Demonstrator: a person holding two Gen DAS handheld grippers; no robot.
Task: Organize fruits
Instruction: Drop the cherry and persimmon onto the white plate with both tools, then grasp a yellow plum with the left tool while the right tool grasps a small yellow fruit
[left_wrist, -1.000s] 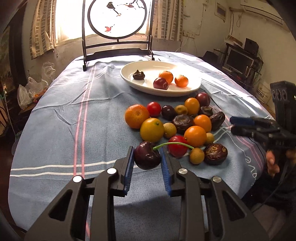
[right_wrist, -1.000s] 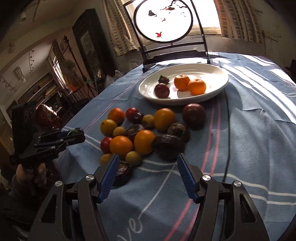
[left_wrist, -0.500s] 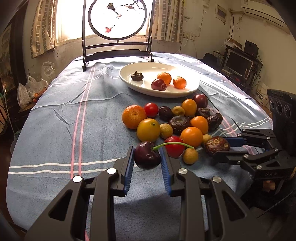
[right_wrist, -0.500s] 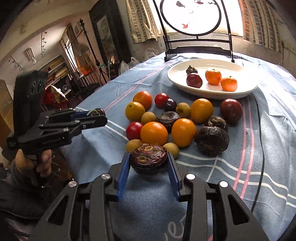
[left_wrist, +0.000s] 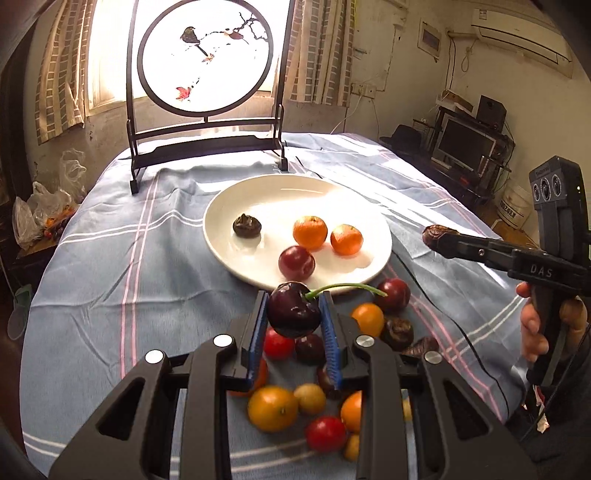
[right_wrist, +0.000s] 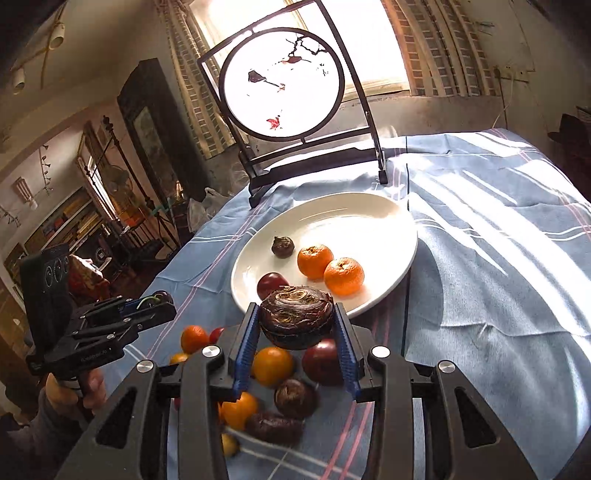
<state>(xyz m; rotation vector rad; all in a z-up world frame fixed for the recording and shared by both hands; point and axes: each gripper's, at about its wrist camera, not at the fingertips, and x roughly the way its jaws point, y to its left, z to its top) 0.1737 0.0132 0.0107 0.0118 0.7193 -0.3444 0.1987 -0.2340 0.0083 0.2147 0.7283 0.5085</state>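
Observation:
My left gripper (left_wrist: 294, 314) is shut on a dark cherry (left_wrist: 293, 314) with a green stem, held above the loose fruit pile just short of the white plate (left_wrist: 221, 206). My right gripper (right_wrist: 297, 325) is shut on a brown water chestnut (right_wrist: 296, 317), held above the pile near the plate's (right_wrist: 369, 218) near rim. The plate holds two tangerines (left_wrist: 310, 232), a dark red plum (left_wrist: 296, 263) and a small water chestnut (left_wrist: 247, 225). The right gripper also shows in the left wrist view (left_wrist: 437, 236), the left gripper in the right wrist view (right_wrist: 155, 301).
Loose fruits (left_wrist: 273, 408) lie on the blue striped tablecloth (left_wrist: 110, 266) under both grippers: oranges, cherry tomatoes, plums, water chestnuts. A round decorative screen on a black stand (left_wrist: 205, 59) stands at the table's far edge behind the plate.
Both grippers have lifted and moved forward toward the plate with their fruit. The right gripper closed on the water chestnut one second ago and raised it off the cloth.

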